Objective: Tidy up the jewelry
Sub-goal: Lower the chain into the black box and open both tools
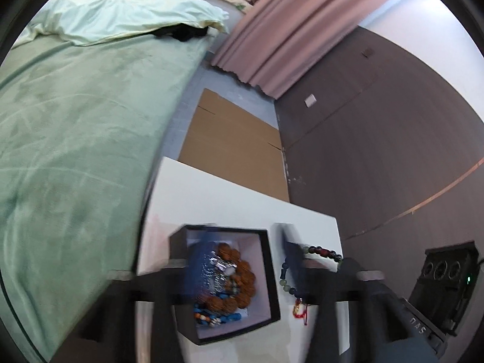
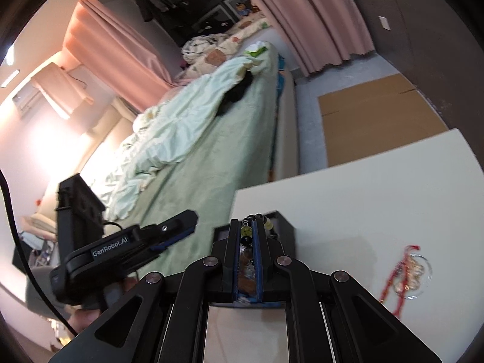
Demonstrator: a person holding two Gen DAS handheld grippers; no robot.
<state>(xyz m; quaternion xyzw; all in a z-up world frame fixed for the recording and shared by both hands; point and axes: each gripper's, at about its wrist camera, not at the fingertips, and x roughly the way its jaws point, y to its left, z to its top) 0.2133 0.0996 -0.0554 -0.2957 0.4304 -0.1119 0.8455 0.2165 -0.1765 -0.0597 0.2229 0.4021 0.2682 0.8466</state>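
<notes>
The box [image 1: 230,281] of beads sits on the bench [image 1: 236,193] beneath the left gripper [image 1: 242,260], whose jaws gape empty. A bead bracelet [image 2: 246,233] is pinched in the right gripper [image 2: 247,242]'s nearly shut jaws; it should be centred over the box before release, I'd say.

**Colours on the table and around it**

The table [image 1: 230,199] is plain white. On it sits a box [image 1: 273,272], black outside and pale lilac-white inside, holding russet-brown beads [image 1: 239,275], something silvery [image 1: 220,267] and small blue and orange beads [image 1: 211,317]. Beside the box lies a bracelet [image 1: 320,251] of dark red, black and dull green beads (a red and gold charm [image 1: 299,307] hangs from it). The fingers [image 2: 259,260] have blue pads on black frames. The bed [image 1: 75,139] is sage green, its quilt [image 1: 121,12] mint, the curtain [image 1: 290,30] dusty pink, the cardboard [image 1: 236,148] tan.
</notes>
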